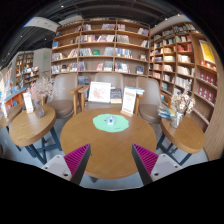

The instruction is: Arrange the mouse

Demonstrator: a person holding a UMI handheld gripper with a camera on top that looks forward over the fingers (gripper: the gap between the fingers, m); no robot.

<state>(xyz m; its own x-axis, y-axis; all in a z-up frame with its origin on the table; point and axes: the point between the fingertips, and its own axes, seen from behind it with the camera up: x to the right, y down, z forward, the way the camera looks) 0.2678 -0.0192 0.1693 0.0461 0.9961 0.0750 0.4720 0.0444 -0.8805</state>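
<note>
Gripper view: a room lined with tall wooden bookshelves is seen, the shelves being filled with books and magazines along the far wall and down the right side. A round wooden counter is placed just ahead of the tongs, and it is flanked by two smaller round wooden tables, one to the left and one to the right. Behind the counter, display boards or large open books are propped upright against a chair back. A green mat is laid on the far half of the counter, well beyond the finger pads. On that mat a small pale object, taken to be the mouse, is rested near its middle, though its shape is too small to be made out with certainty. Small vases with dried stems are stood on the side tables, one on the right. The tongs are held wide apart above the near edge of the counter, nothing being gripped between the two magenta pads
</note>
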